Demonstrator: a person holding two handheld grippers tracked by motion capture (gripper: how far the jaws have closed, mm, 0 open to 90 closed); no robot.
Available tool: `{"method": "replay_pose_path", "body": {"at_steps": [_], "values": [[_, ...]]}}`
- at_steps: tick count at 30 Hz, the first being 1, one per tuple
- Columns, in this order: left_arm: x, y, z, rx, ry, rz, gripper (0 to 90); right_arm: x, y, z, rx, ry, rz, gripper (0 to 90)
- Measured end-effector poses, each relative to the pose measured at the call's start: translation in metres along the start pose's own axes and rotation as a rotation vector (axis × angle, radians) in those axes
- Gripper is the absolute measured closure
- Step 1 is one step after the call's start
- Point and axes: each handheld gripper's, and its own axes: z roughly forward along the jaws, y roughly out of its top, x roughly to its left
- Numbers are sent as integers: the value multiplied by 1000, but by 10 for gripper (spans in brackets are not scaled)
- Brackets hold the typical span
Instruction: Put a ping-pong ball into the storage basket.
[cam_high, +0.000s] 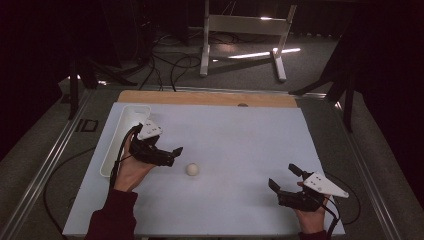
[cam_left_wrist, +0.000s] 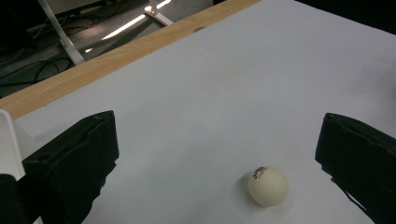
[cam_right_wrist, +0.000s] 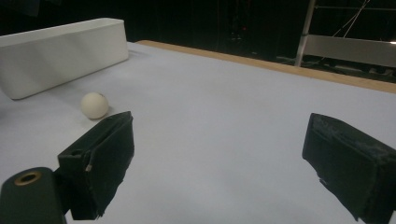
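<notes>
White ball between the wide-spread left tool jaws

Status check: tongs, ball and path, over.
Left tongs open, just short of the small white ping-pong ball. Right tongs open, empty, well off. Ball loose on the pale table sheet; path clear.

You worked in a dark room. Grey carpet lay beyond the table, whose far edge was bare wood. A white frame stood there, with black cables trailing and light glinting off the floor.
</notes>
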Motion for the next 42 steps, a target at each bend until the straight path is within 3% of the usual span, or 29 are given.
{"method": "replay_pose_path", "body": {"at_steps": [42], "values": [[-22, 10, 28, 60, -66, 52, 6, 0, 1, 0, -4, 3, 0, 89]]}}
